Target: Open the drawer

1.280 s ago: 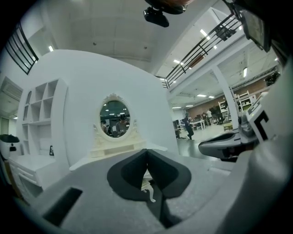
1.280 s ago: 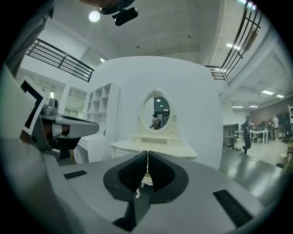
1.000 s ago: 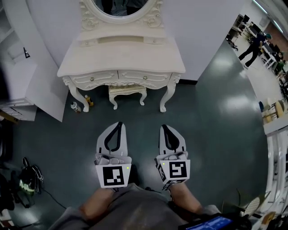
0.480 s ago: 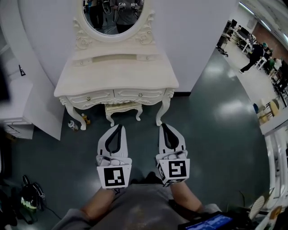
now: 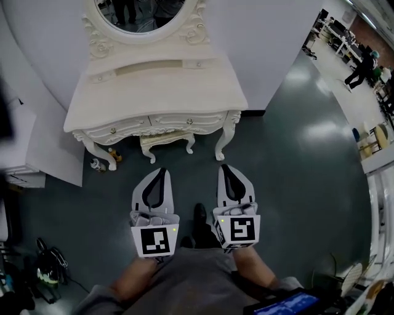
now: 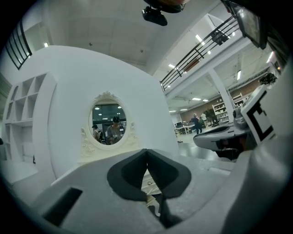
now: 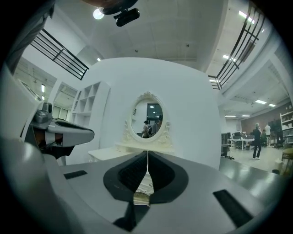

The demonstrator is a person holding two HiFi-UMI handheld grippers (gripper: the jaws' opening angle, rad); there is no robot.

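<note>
A cream dressing table [image 5: 154,86] stands against the white wall, with an oval mirror [image 5: 138,12] above it. Its front has two drawers: the left drawer [image 5: 117,130] and the right drawer [image 5: 188,121], each with a small knob, both closed. My left gripper [image 5: 162,170] and right gripper [image 5: 223,167] are held side by side over the floor, a good way short of the table, pointing level at it. Both are shut with nothing between the jaws. The mirror [image 6: 109,125] shows beyond the left gripper [image 6: 146,150], and the table edge lies past the right gripper [image 7: 147,152].
A small cream stool [image 5: 166,140] sits under the table. Two little bottles [image 5: 103,160] stand on the floor by the table's left leg. A white cabinet [image 5: 34,147] is at the left and a dark bag [image 5: 46,261] lies at the lower left. People stand far off at the right.
The person has walked forward: the dressing table has grown larger and nearer in the head view. Both grippers advanced with the body, still shut and side by side.
</note>
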